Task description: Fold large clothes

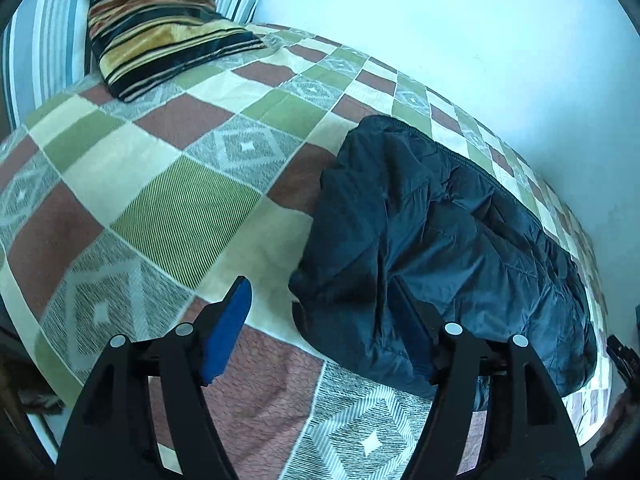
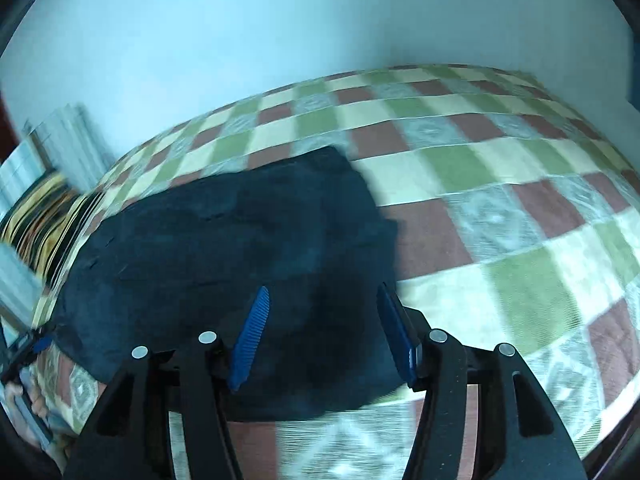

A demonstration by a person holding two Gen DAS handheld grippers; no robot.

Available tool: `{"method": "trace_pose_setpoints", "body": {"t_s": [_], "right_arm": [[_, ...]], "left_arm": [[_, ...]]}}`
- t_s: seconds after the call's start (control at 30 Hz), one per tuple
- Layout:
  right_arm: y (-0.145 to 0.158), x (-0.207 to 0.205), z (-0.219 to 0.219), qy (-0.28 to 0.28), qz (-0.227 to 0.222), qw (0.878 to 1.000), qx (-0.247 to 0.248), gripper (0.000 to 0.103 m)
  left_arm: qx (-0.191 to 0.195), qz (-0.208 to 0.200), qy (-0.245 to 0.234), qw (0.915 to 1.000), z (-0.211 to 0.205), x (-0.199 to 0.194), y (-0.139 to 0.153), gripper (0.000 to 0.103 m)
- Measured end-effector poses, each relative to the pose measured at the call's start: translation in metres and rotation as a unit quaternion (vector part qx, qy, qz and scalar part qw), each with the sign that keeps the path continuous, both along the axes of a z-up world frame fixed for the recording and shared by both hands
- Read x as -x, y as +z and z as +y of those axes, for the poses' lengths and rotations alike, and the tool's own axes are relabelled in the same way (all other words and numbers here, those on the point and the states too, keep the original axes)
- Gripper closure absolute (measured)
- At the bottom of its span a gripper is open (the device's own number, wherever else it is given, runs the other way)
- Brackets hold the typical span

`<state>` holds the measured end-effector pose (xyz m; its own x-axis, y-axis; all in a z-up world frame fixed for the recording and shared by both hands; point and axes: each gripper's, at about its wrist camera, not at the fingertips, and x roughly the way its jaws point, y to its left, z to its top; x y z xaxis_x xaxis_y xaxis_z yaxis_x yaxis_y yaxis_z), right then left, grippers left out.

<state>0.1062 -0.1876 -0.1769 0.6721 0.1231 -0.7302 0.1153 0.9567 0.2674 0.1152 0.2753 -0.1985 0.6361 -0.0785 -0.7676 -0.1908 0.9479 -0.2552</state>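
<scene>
A dark navy quilted jacket point(image 1: 440, 240) lies folded in a long bundle on the checked bedspread point(image 1: 160, 184). My left gripper point(image 1: 320, 300) is open above the jacket's near left end, its right finger over the fabric, holding nothing. In the right wrist view the same jacket point(image 2: 240, 240) lies under my right gripper point(image 2: 324, 304), which is open and empty just above its near edge. This view is motion-blurred. The left gripper shows at the far left edge of the right wrist view point(image 2: 24, 352).
A gold-and-black striped pillow point(image 1: 160, 28) lies at the head of the bed on grey striped pillows point(image 1: 40, 52). A pale wall point(image 1: 460, 20) runs along the bed's far side. The bedspread point(image 2: 500, 200) spreads to the right of the jacket.
</scene>
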Motion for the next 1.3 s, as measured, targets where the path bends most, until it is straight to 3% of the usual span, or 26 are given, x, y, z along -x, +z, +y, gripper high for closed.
{"method": "trace_pose_setpoints", "body": {"t_s": [0.2,0.47,0.93,1.3], "right_arm": [[-0.003,-0.037,0.090,0.072,0.002,0.997,-0.010,0.047],[-0.002,-0.072,0.162,0.080,0.001,0.997,0.019,0.047],[-0.049,-0.086,0.196,0.061,0.034,0.994,0.081,0.044],[-0.052,-0.082,0.200,0.061,0.021,0.994,0.092,0.044]], "left_arm": [[0.007,0.004,-0.010,0.9999,0.005,-0.009,0.004,0.032],[0.013,0.008,-0.013,0.9998,0.009,-0.012,-0.003,0.032],[0.008,0.010,-0.041,0.9991,0.007,-0.039,-0.006,0.032],[0.053,0.041,-0.098,0.9929,-0.003,-0.074,-0.016,0.026]]}}
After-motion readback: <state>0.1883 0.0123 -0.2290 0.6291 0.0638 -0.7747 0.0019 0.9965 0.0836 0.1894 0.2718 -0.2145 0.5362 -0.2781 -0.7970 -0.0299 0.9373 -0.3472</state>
